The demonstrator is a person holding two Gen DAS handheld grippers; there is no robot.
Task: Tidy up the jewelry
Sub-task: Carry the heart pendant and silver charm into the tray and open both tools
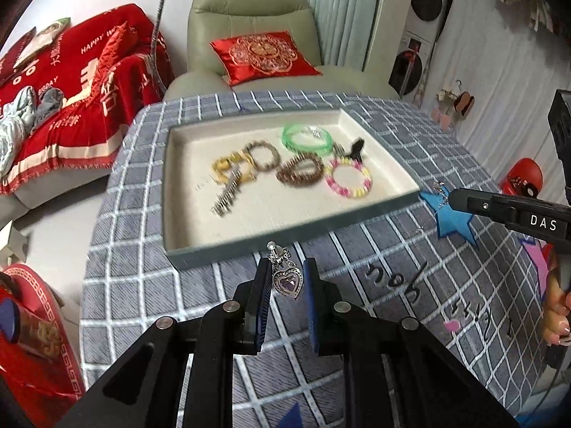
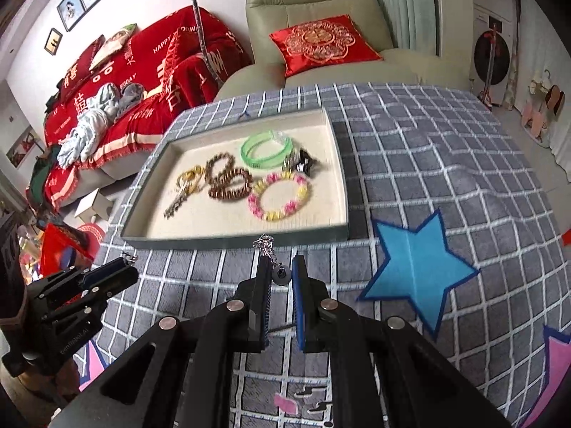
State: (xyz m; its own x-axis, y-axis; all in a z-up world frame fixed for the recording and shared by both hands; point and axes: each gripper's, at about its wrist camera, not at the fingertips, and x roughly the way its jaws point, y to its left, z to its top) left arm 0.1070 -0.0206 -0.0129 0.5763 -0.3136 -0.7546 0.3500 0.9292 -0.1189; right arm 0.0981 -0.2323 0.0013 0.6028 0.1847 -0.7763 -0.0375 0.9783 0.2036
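A cream-lined tray (image 1: 221, 254) (image 2: 232, 241) lies on the grey checked tablecloth. In it are a green bangle (image 1: 307, 138) (image 2: 266, 149), brown bead bracelets (image 1: 299, 174) (image 2: 228, 183), a yellow bracelet (image 1: 232, 169), a pink-and-yellow bead bracelet (image 1: 349, 178) (image 2: 280, 196), a black star clip (image 2: 303, 164) and a silver comb clip (image 1: 225, 201). Just in front of the tray's near wall, my left gripper (image 1: 288, 271) (image 2: 126, 271) is shut on a silver pendant with a purple heart stone (image 1: 287, 280). My right gripper (image 2: 282, 265) (image 1: 452, 198) is shut on a silver chain with a round dark charm (image 2: 281, 274) (image 1: 438, 194).
A blue star patch (image 2: 415, 267) (image 1: 451, 219) marks the cloth right of the tray. A green armchair (image 1: 249, 10) with a red cushion (image 1: 262, 55) stands behind the table, and a red-covered sofa (image 1: 71, 82) to the left. A person's hand (image 1: 556, 317) shows at the right edge.
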